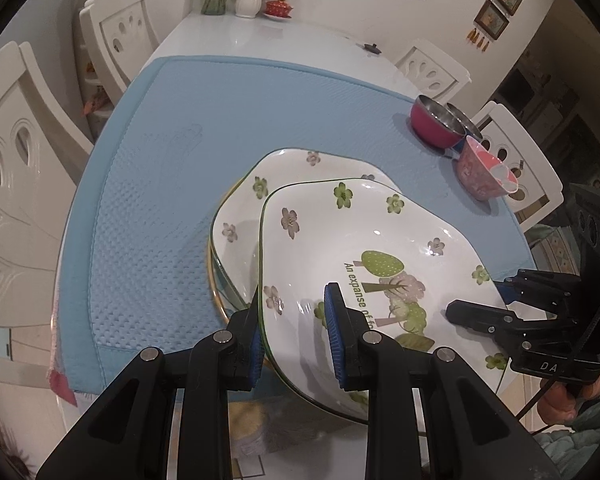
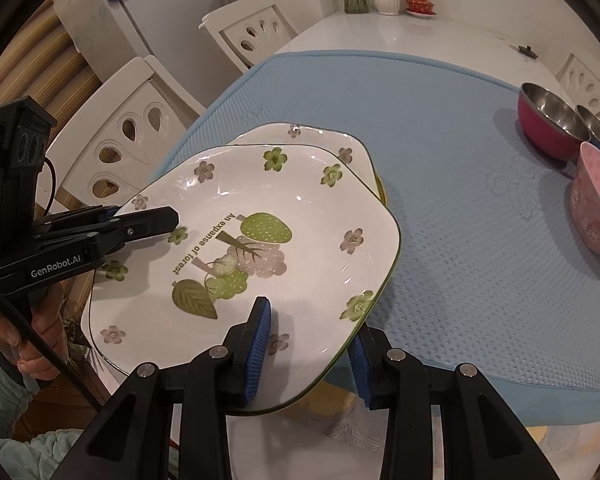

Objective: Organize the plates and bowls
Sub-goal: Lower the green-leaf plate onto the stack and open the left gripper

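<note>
A white plate with flowers and a tree print hangs between both grippers. My left gripper is shut on its left rim, one blue pad above and one below. My right gripper is shut on its near right rim in the same way. The plate hovers over a matching floral plate, offset toward me. That lower plate rests on a yellow-rimmed plate on the blue mat. Each wrist view also shows the other gripper clamped at the plate's side.
A red steel bowl, a second steel bowl behind it and a pink bowl stand at the mat's right. White chairs surround the table. A white vase and a red lidded dish sit at the far end.
</note>
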The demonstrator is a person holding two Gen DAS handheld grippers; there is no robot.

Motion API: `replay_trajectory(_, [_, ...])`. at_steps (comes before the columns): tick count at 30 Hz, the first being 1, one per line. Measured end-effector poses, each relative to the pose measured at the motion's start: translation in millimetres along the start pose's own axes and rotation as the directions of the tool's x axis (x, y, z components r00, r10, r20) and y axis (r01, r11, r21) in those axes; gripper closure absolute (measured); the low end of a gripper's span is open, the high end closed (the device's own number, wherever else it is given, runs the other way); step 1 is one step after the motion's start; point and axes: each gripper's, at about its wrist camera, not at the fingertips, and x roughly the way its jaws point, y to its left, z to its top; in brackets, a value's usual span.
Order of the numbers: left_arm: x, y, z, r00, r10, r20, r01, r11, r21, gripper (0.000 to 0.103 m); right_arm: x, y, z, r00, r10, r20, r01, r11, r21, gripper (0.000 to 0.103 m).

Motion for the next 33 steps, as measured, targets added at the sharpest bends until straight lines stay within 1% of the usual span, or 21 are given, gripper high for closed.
replay_trajectory(8, [11, 11, 7, 1.000, -0.021, -0.018, 0.021, 1.000, -0.006, 0.080, 9, 2, 5, 0.999, -0.013, -0.033, 0.013, 1.000, 0.024, 0.067])
replay_trajectory(12, [19, 13, 14, 0.998, -0.039, -0.057, 0.040, 0.999, 0.014, 0.080, 11, 2, 8, 0.999, -0.024, -0.038, 0.026, 0.999, 0.035, 0.067])
replay_trajectory(15, [24, 13, 20, 0.996, -0.039, -0.079, 0.041, 0.999, 0.030, 0.080, 13, 0, 10, 0.999, -0.025, -0.047, 0.028, 0.998, 0.060, 0.067])
replay_trajectory(17, [28, 16, 25, 0.994, -0.053, -0.100, 0.056, 0.998, 0.023, 0.076, 13, -1, 9, 0.998, -0.024, -0.051, 0.028, 0.996, 0.084, 0.067])
replay_trajectory(19, [31, 17, 31, 0.990, -0.070, -0.119, 0.073, 0.997, 0.016, 0.069, 14, 1, 10, 0.998, -0.024, -0.055, 0.030, 0.995, 0.097, 0.067])
replay_trajectory(22, [35, 21, 39, 0.987, -0.076, -0.141, 0.078, 0.997, 0.005, 0.069, 16, 3, 10, 0.998, -0.025, -0.061, 0.031, 0.994, 0.104, 0.067])
replay_trajectory(25, [34, 25, 43, 0.982, -0.090, -0.164, 0.089, 0.996, -0.009, 0.069, 15, 6, 11, 0.997, -0.046, -0.068, 0.051, 0.995, 0.086, 0.067])
replay_trajectory(30, [27, 28, 47, 0.988, -0.066, -0.142, 0.066, 0.998, -0.003, 0.067, 13, 10, 10, 0.996, -0.035, -0.077, 0.040, 0.997, 0.065, 0.067])
replay_trajectory(33, [30, 28, 55, 0.988, -0.064, -0.141, 0.067, 0.998, 0.016, 0.064, 13, 24, 9, 0.996, -0.045, -0.081, 0.046, 0.999, 0.010, 0.067])
